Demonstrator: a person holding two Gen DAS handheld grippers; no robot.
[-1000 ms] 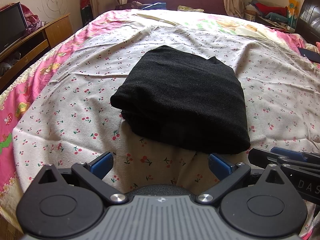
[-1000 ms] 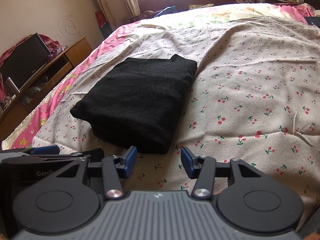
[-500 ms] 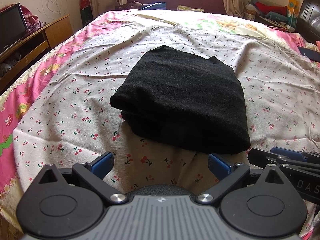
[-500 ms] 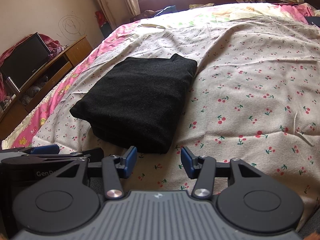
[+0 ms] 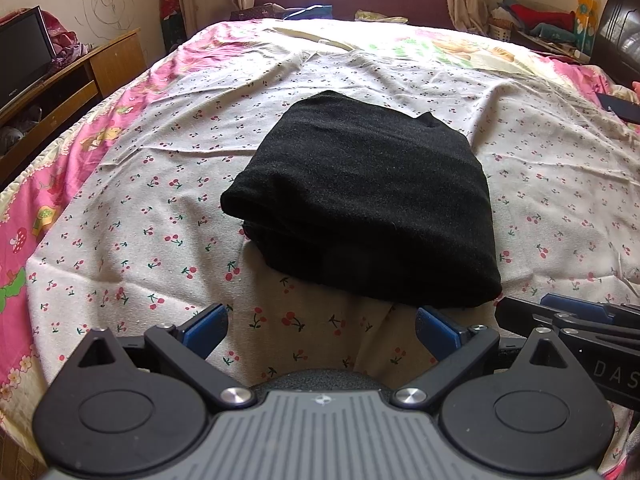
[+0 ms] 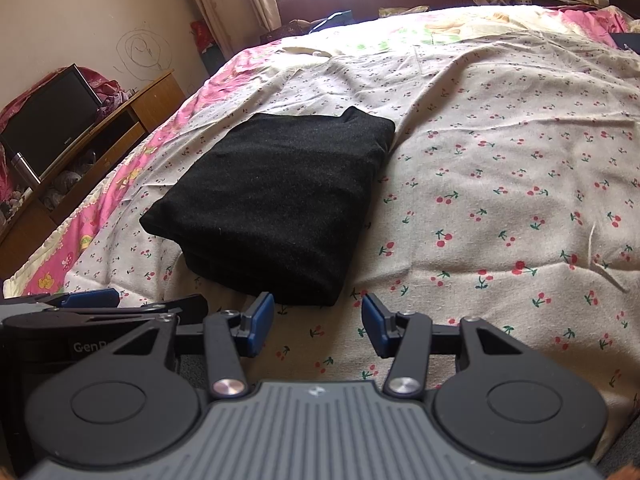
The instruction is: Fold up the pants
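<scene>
Black pants [image 5: 368, 204] lie folded into a compact stack (layered edges facing the cameras) on the cherry-print sheet [image 5: 160, 208] of the bed, roughly mid-bed. Left hand-held gripper [image 5: 320, 326]: fingers spread wide, empty, just short of the stack's near edge. Right hand-held gripper [image 6: 318, 322]: fingers apart, narrower gap, empty, near the stack's near right corner. Neither touches the fabric.

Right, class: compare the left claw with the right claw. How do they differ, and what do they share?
The left claw gapes wide; the right claw is open more narrowly. The black folded pants lie straight ahead of the left claw, but ahead and to the left of the right claw. Shared: both have blue pads, hold nothing, and sit short of the pants above the cherry-print sheet.
</scene>
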